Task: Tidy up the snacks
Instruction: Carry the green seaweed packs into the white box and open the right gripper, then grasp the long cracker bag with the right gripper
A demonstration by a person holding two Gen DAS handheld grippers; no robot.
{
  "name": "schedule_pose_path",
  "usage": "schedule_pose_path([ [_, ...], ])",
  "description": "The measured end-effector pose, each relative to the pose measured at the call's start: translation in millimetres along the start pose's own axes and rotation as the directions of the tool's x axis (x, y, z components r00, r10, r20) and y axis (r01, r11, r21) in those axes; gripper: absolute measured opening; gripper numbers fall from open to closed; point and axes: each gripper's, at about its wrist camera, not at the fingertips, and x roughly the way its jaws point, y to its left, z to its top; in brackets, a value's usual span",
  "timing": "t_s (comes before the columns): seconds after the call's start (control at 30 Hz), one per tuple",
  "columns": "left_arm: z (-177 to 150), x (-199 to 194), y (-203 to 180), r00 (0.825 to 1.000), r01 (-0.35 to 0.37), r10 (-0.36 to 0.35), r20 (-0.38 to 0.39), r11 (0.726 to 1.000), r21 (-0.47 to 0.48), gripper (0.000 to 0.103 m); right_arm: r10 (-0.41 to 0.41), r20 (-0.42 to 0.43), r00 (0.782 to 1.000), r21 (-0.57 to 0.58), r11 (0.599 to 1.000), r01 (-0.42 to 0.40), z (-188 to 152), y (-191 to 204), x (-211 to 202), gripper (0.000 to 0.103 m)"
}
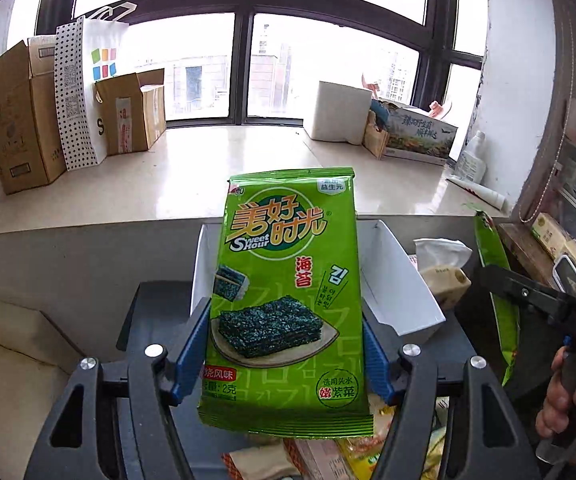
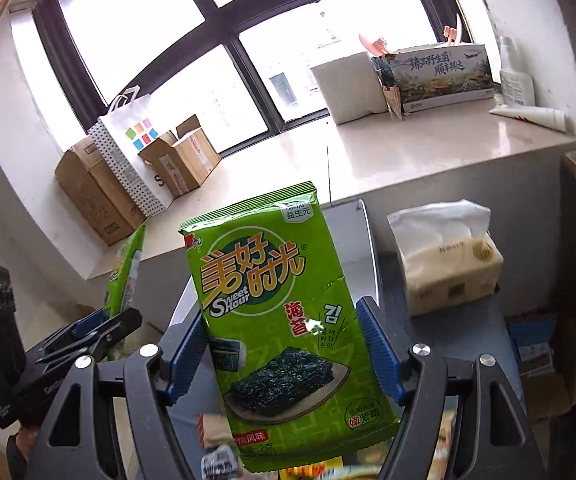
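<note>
Bright window bay behind, with a pale stone sill (image 1: pixel 224 168) carrying brown cardboard boxes (image 1: pixel 20 120) at its left end and a white box (image 1: pixel 339 112) towards its right end. Below the sill, a dark tabletop (image 1: pixel 156 320) with a white open-topped paper bin (image 1: pixel 399 280) at its far edge.

Left gripper (image 1: pixel 286 348) clamped on a green foil seaweed-snack packet (image 1: pixel 288 300), blue ribbed pads pressing both side edges, packet upright and lifted clear, in front of the bin. Right gripper (image 2: pixel 286 348) likewise closed on a second green seaweed packet (image 2: pixel 288 320), tilted slightly left, held above the tabletop.

Risks, as a judgement: both holds only on thin edges of slick foil, so either packet liable to buckle, twist or slide out on a fast swing; two grippers heading for one narrow bin, near each other, apt to clash.

Left view alone: loose mixed snacks (image 1: pixel 327 456) beneath the held packet, the right gripper edge-on at the right border with a hand (image 1: pixel 563 396) on it. Right view alone: a cream tissue pack (image 2: pixel 447 264) in full near the tabletop's right edge, and the left gripper from its side.
</note>
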Motion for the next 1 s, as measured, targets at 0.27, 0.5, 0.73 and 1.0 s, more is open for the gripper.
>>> schedule_pose_path([
  [0.27,21,80,19,0.996,-0.022,0.022,-0.086,1.0,0.005,0.075,-0.034,-0.052,0.998,0.068,0.997,0.037,51,-15,92,0.089],
  [0.5,6,78,23,0.998,-0.021,0.022,-0.053,1.0,0.017,0.103,-0.013,-0.025,1.0,0.146,0.989,0.017,48,-35,93,0.103],
  [0.73,-7,42,6,0.999,0.018,-0.02,0.044,0.999,0.051,0.103,-0.01,0.041,0.999,-0.008,1.0,0.01,35,-14,54,0.103],
  [1.0,-83,-42,-38,0.998,0.023,-0.038,0.057,0.969,0.248,0.103,-0.017,0.132,0.991,-0.192,0.98,0.042,-17,7,-44,0.103],
])
